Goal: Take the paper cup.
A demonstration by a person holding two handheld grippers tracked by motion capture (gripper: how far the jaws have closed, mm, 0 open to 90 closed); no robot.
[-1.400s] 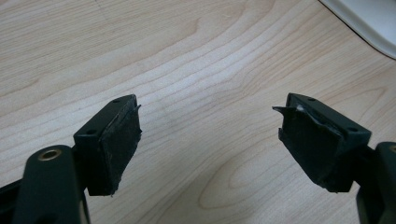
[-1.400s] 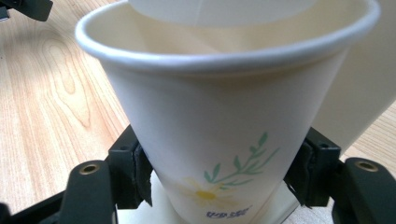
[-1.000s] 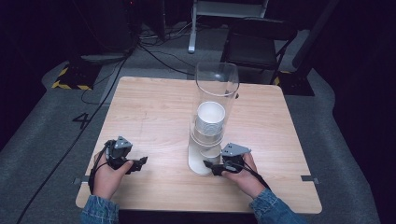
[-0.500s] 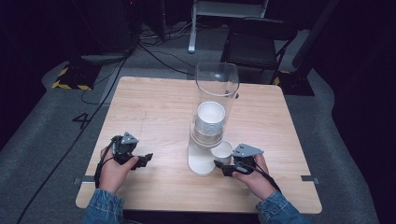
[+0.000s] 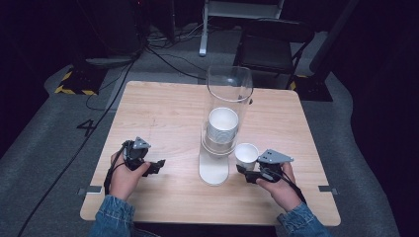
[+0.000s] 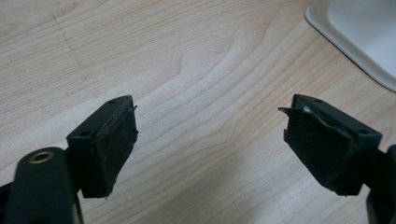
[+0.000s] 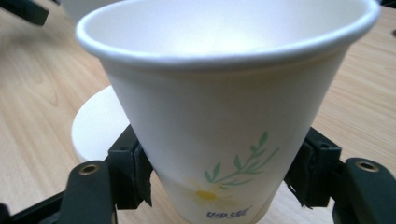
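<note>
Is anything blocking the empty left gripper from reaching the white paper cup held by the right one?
Yes. The white flat base of the clear cup dispenser lies between the left gripper and the white paper cup gripped by the right gripper.

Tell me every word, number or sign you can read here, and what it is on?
"4": a white number marked on the grey floor left of the table.
Small blue lettering under the daisy print on the paper cup held by the right gripper: too blurred and cut off to read.
Yellow-and-black hazard stripes on the floor: a sign, no words.
</note>
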